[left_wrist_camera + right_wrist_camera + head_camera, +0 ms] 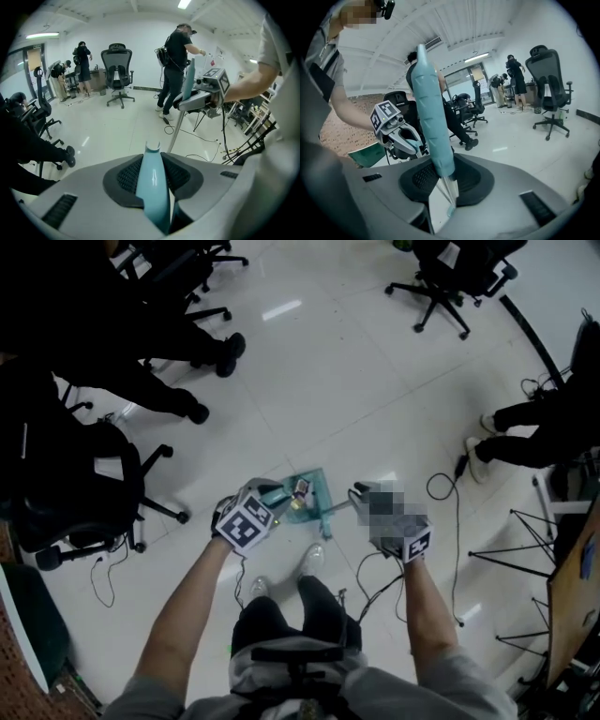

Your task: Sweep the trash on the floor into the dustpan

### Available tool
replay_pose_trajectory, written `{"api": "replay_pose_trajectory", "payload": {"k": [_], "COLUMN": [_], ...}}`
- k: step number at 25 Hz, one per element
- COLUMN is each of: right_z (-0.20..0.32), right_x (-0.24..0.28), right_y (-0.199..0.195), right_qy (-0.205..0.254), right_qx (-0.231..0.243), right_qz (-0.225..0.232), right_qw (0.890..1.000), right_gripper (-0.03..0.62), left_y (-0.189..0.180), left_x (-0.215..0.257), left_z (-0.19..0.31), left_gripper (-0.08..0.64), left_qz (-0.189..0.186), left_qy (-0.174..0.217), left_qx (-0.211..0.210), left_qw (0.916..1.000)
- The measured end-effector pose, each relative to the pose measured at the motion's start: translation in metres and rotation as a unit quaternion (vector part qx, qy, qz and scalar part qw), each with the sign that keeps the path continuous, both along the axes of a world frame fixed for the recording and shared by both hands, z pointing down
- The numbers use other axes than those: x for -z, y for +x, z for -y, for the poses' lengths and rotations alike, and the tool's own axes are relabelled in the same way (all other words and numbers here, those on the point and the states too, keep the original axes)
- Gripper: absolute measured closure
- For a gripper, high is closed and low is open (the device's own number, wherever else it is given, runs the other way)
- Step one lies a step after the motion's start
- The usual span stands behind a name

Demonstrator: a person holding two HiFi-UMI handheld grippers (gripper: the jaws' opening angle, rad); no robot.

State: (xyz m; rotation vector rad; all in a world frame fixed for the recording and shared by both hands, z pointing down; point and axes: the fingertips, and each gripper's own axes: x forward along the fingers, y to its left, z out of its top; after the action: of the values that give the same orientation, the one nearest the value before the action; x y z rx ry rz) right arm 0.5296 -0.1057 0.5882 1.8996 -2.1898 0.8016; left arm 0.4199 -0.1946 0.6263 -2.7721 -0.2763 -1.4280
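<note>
When viewed from the head, dustpan: teal, low by the white floor, just ahead of the shoes; contact with the floor not clear.
Head view, trash: small pieces lying inside the dustpan.
Head view, left gripper: at the dustpan's near left edge, marker cube facing up.
Head view, right gripper: just right of the dustpan, broom shaft slanting from it toward the pan.
Left gripper view, left gripper: jaws partly apart, pads clamped on the pale blue dustpan handle.
Left gripper view, right gripper: ahead and to the right, round the broom, metal shaft running down to the floor.
Right gripper view, right gripper: jaws narrowly parted, closed on the broom where the teal grip meets the metal shaft.
Right gripper view, left gripper: to the left, near, with office chairs standing well beyond.
</note>
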Motion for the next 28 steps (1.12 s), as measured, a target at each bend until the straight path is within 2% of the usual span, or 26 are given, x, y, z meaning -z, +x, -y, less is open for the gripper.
{"api": "replay_pose_trajectory", "payload": {"k": [3,9,13,17,20,24,28], "right_z": [-0.018,-0.074,-0.116,-0.138,-0.166,-0.211,-0.217], "right_x": [0.020,0.063,0.098,0.126,0.142,0.141,0.143], "right_y": [-0.001,-0.039,-0.065,-0.095,-0.114,-0.117,-0.123], "right_qy": [0.008,0.017,0.018,0.021,0.011,0.012,0.008], "right_qx": [-0.039,-0.111,-0.174,-0.220,-0.243,-0.279,-0.292], "right_qz": [-0.025,-0.061,-0.095,-0.129,-0.142,-0.148,-0.174], "right_qw": [0.999,0.992,0.980,0.967,0.959,0.949,0.940], "right_gripper": [0.518,0.520,0.522,0.522,0.520,0.522,0.523], "left_y": [-0.014,-0.067,-0.093,-0.116,-0.119,-0.112,-0.107], "left_x": [0.008,0.024,0.043,0.043,0.034,0.024,0.010], "left_z": [-0.005,-0.030,-0.039,-0.046,-0.071,-0.118,-0.132], "left_gripper": [0.440,0.440,0.440,0.440,0.442,0.442,0.442], "left_qz": [-0.010,-0.047,-0.077,-0.089,-0.089,-0.084,-0.075], "left_qy": [0.000,-0.008,-0.017,-0.026,-0.024,-0.021,-0.013], "left_qx": [0.002,0.000,-0.008,-0.002,0.004,-0.012,-0.010], "left_qw": [1.0000,0.9988,0.9969,0.9957,0.9958,0.9962,0.9970]}}
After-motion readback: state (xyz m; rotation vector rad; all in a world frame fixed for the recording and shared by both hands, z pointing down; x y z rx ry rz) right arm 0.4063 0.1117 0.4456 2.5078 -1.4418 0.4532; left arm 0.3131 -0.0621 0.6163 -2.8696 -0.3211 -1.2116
